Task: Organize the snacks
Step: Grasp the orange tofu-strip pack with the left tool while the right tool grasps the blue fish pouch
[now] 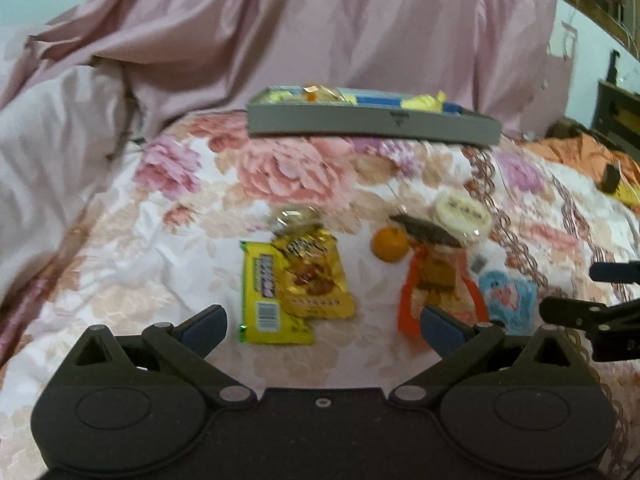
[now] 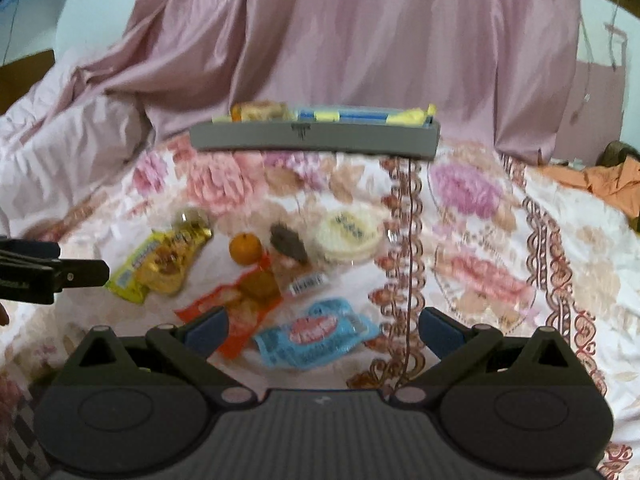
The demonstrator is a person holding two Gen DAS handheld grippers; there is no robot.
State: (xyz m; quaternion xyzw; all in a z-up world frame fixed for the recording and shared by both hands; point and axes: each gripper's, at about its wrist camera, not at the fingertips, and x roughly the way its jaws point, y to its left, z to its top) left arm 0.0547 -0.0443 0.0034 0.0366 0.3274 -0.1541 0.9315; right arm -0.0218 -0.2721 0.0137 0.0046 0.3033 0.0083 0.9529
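Hovering, jaws spread, empty: left gripper (image 1: 322,326), right gripper (image 2: 322,330); one orange (image 2: 245,248), one grey tray (image 2: 312,139).

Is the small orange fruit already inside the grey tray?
No, the small round orange fruit lies on the floral bedspread among loose snack packets, well short of the long grey tray.

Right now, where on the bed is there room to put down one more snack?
Bare quilt lies right of the round white snack and blue packet. Another strip runs between the grey tray and the pile, and more is left of the yellow packet. Around the small orange and the orange-red packet it is crowded.
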